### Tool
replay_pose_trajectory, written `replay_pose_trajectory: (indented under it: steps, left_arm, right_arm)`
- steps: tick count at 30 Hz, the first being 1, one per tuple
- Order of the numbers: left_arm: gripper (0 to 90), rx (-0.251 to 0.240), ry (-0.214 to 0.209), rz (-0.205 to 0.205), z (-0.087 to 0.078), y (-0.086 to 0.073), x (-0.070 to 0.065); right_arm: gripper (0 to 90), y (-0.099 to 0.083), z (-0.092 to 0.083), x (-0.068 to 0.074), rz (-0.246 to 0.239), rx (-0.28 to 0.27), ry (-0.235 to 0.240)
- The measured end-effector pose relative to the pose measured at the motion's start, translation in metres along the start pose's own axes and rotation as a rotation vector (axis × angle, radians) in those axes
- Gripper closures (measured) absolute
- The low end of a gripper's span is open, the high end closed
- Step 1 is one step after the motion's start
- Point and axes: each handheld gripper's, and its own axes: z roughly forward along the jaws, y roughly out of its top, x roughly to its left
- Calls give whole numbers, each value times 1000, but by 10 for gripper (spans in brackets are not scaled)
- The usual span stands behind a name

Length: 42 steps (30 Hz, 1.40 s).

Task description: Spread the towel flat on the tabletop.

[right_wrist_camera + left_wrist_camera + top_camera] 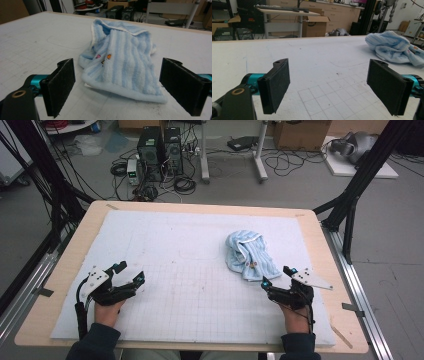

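Bare mat point(190, 285) between grippers; towel point(248, 254) blocks right.

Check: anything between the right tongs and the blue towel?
Nothing. Bare white gridded mat separates the open right tongs from the crumpled blue towel, seen in the right gripper view.

Light-blue striped towel point(122, 72), white gridded mat point(190, 295), perhaps tan table point(65, 270)

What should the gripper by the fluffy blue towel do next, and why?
Probably the right gripper should ease forward a little until its open jaws sit around the near edge of the blue towel. The towel lies crumpled on the white mat just ahead of that gripper, not yet touched, while the left gripper sits open and far off to the side.
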Motion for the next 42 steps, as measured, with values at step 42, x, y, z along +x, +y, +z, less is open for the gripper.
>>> replay_pose_trajectory:
  steps: [42]
  left_arm:
    - [191,3,2,-14,0,0,1]
  right_arm:
    - [376,41,114,11,-110,349,-28]
